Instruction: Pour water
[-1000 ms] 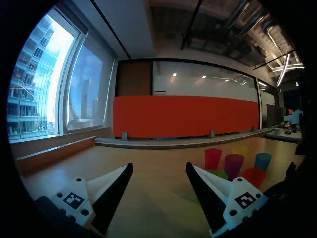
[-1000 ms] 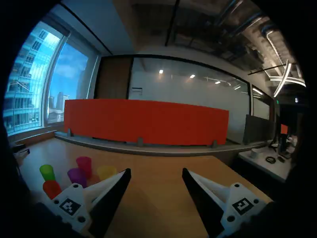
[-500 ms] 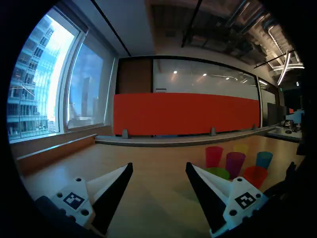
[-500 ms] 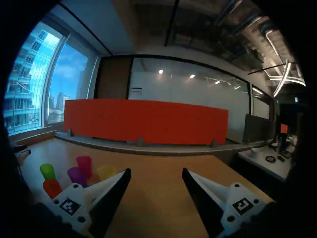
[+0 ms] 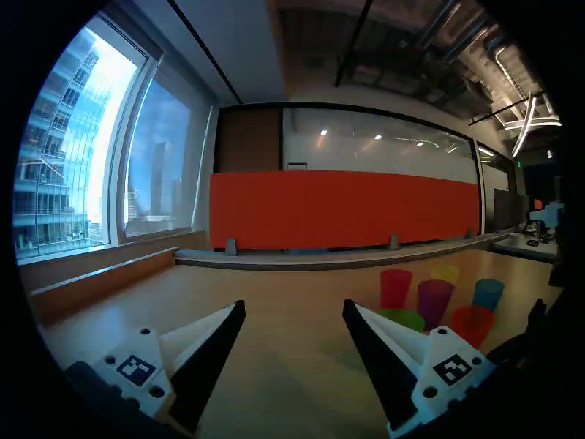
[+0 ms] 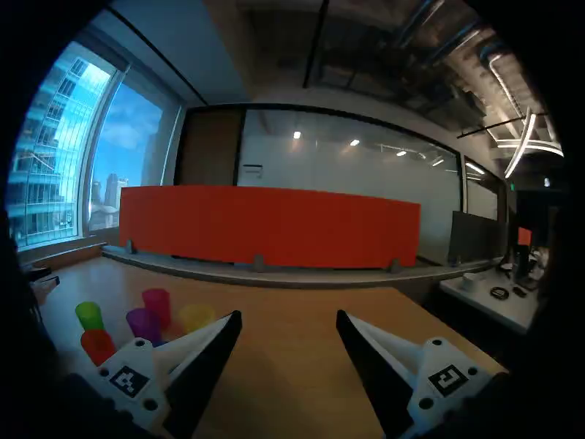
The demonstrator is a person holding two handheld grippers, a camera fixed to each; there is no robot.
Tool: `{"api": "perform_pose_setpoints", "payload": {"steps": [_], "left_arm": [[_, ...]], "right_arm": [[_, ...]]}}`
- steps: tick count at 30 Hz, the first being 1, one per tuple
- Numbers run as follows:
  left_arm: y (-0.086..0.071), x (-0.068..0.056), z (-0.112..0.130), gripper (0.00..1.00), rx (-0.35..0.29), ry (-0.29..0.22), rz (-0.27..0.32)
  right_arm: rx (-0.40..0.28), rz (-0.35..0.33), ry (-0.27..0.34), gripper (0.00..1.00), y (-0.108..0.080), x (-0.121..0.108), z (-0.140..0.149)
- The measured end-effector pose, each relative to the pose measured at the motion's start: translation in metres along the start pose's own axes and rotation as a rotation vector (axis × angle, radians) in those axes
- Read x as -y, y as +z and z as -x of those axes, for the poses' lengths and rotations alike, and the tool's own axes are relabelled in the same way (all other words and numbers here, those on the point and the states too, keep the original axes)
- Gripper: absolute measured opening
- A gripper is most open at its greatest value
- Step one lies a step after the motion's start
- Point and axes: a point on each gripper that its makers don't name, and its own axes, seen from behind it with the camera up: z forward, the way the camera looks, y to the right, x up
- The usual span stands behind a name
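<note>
I am looking at a tall window that is letting in blue daylight on the left side of the room. A long orange screen is standing along the far edge of the wide wooden desk.

In the left gripper view, the left gripper is hanging low over the desk. Its jaws are standing wide apart and are gripping nothing. Bare desk is showing between them.

In the right gripper view, the right gripper is hanging the same way, with its jaws wide apart and nothing in them.

The cups are sitting close together on the desk. In the left gripper view they are sitting to the right of the jaws, just past the right finger. The pink cup, the yellow cup and the teal cup are standing at the back. The purple cup is standing in the middle. The green cup and the orange cup are sitting nearest.

In the right gripper view the cups are sitting to the left of the jaws, partly hiding behind the left finger.
</note>
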Motion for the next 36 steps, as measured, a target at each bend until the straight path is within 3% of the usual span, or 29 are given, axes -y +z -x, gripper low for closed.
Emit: {"api": "perform_pose_setpoints", "payload": {"steps": [12,30,36], "left_arm": [[-0.001,-0.001,0.001,0.99,0.001,0.001,0.000],[-0.001,-0.002,0.002,0.99,0.002,0.002,0.000],[-0.001,-0.002,0.002,0.99,0.001,0.001,0.000]], "right_arm": [[-0.041,-0.014,0.010,1.00,-0.004,0.002,-0.004],[-0.081,-0.056,0.070,1.00,0.007,0.016,0.016],[-0.124,-0.053,0.062,1.00,0.007,0.018,0.019]]}}
